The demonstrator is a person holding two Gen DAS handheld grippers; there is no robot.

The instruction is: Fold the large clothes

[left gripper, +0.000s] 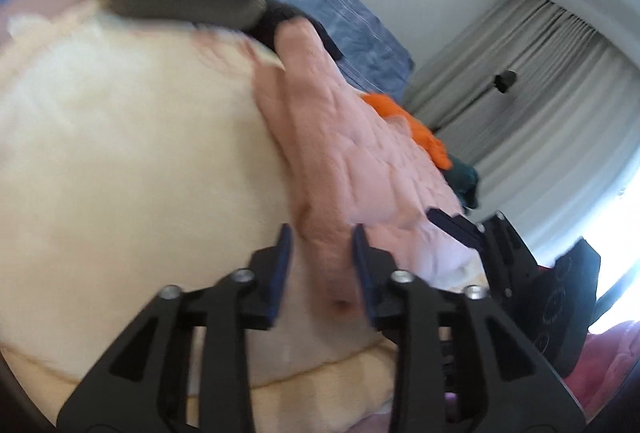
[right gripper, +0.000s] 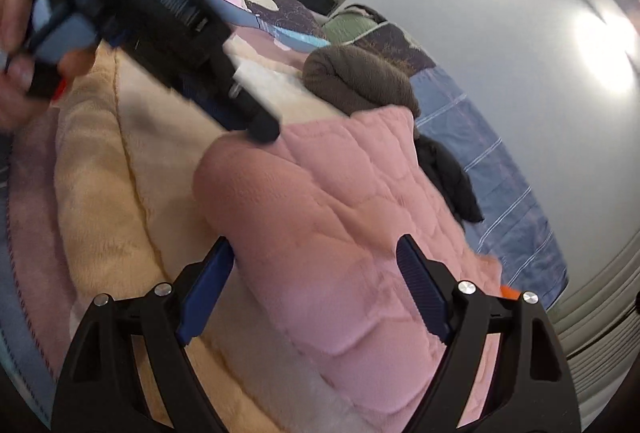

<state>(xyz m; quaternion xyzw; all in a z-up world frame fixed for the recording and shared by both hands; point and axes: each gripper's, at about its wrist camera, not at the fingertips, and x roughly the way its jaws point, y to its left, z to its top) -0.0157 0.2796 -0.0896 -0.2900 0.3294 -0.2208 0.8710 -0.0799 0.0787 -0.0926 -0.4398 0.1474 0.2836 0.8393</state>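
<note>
A pink quilted fleece garment (right gripper: 340, 217) lies folded on a cream and yellow fleece blanket (right gripper: 104, 169) on the bed. It also shows in the left wrist view (left gripper: 352, 153) on the cream blanket (left gripper: 132, 153). My left gripper (left gripper: 322, 237) is open, its jaws on either side of a ridge of the pink fabric; it also shows in the right wrist view (right gripper: 262, 129), tips at the garment's far edge. My right gripper (right gripper: 314, 253) is open wide over the pink garment; it shows in the left wrist view (left gripper: 460, 225) at the garment's right edge.
A rolled brown fleece (right gripper: 360, 81) lies beyond the pink garment, a black garment (right gripper: 448, 177) beside it. An orange cloth (left gripper: 416, 129) and a dark teal one (left gripper: 464, 181) lie at the bed's edge. A blue quilt (right gripper: 492, 169) covers the bed; grey curtains (left gripper: 520, 81) hang behind.
</note>
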